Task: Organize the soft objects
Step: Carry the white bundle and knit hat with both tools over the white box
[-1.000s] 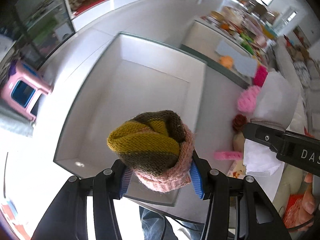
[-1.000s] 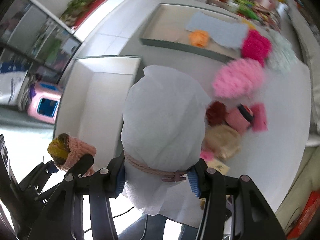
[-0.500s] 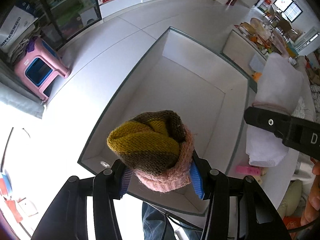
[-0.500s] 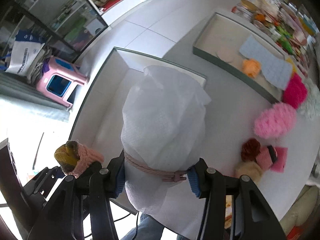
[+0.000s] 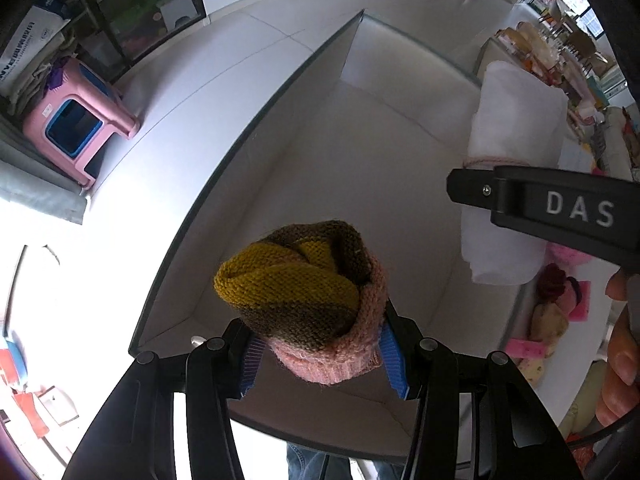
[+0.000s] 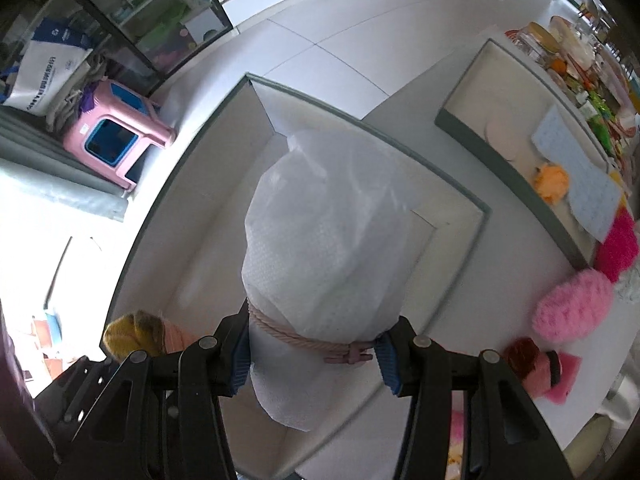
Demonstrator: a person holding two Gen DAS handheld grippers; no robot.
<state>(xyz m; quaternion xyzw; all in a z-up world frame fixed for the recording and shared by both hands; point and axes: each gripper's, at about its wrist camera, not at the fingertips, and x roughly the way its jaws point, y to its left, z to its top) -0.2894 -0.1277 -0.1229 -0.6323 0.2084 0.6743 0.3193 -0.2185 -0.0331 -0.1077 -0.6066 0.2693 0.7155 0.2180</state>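
Pink plastic step stool (image 5: 76,128) with a blue inset, square-topped, on the pale tiled floor (image 5: 224,60) at far left; a glass-fronted cabinet (image 5: 136,4) behind it, contents blurred.

Grey-rimmed rectangular bin (image 5: 224,168) with smooth white inner walls, open-topped, on the white worktop (image 6: 472,288); its near edge is cut off by the tongs' black frames.

Left tongs (image 5: 320,354), black arms with ribbed blue pads, partly closed and pinching a rolled knitted piece (image 5: 308,292) in mustard, brown and salmon-pink bands, coarse ribbed yarn. It hangs over the bin's interior.

Right tongs (image 6: 314,354), same build, partly closed on a white textured fabric bundle (image 6: 324,232), dimpled weave, cinched by a pink twisted cord (image 6: 308,340) with a clasp. It is also over the bin; its lower end is hidden behind the frame.

A second grey tray (image 6: 504,152) farther right holds a pale blue cloth (image 6: 580,180) and an orange fluffy ball (image 6: 552,182).

Fluffy pink pom-like items (image 6: 572,308), a dark red tuft (image 6: 520,354) and a flat pink square (image 6: 564,376) lie on the worktop at right, blurred.

Fingertips of the person's hand (image 5: 620,356) are cut off at the right margin.
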